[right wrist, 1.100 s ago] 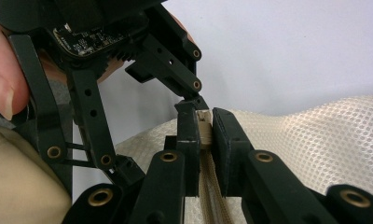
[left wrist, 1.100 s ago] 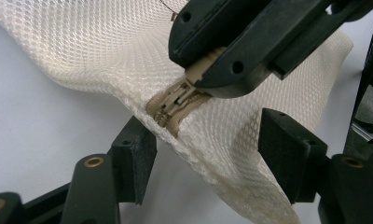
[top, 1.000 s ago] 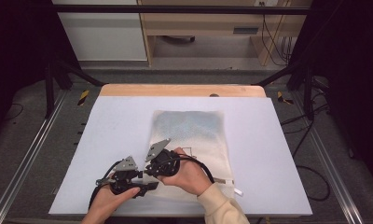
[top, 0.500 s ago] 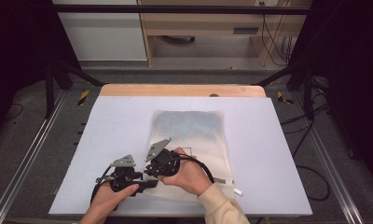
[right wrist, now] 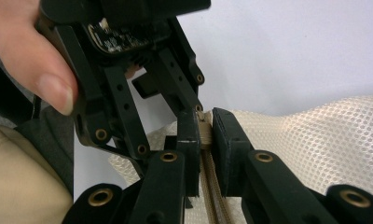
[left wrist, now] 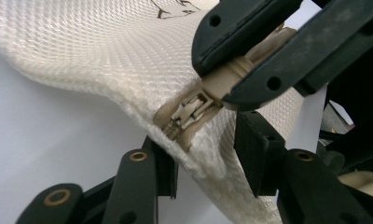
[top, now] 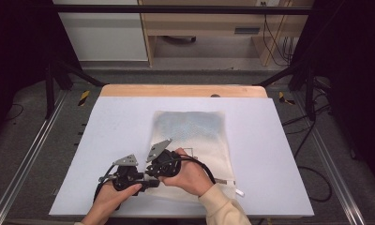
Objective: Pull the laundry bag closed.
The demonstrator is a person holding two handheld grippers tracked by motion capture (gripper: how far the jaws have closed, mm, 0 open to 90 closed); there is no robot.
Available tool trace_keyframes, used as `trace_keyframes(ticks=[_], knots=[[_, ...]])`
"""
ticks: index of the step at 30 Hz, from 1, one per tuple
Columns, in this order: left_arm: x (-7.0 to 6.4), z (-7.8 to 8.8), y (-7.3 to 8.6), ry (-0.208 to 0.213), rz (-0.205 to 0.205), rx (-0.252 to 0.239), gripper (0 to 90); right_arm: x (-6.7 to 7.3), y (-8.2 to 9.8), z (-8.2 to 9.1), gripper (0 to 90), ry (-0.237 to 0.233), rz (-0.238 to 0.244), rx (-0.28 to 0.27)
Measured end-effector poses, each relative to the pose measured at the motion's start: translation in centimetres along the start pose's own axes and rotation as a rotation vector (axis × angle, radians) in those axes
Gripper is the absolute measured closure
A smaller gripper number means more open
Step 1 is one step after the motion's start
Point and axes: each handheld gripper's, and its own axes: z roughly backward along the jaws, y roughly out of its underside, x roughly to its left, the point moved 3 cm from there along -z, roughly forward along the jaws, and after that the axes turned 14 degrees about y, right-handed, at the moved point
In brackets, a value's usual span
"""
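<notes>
Mesh bag [top: 195, 140] lies lengthwise away from the person; right gripper [right wrist: 204, 135] fingers clamp its zipper [right wrist: 208, 186], left gripper's [left wrist: 205, 161] are closing around its corner

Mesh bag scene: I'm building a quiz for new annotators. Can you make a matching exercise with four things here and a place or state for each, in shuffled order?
Things:
1. mesh bag
2. zipper pull
3. right hand-held gripper
4. wooden strip

Places or states:
A. shut on a beige part
B. white, lying on the pale table top
C. clamped between two black jaws
D. along the table's far edge

Pairs: 1-B, 2-C, 3-A, 4-D
</notes>
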Motion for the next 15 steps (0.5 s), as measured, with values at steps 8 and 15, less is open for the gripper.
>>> trace_keyframes(ticks=[8,15], knots=[[-0.04,0.08,-0.19,0.009,-0.003,-0.015,63.8,-0.06,0.04,0.09,82.0,0.003,-0.002,-0.001],[0.05,0.35,-0.21,0.014,0.013,-0.027,65.8,0.01,0.06,0.06,82.0,0.004,0.001,0.005]])
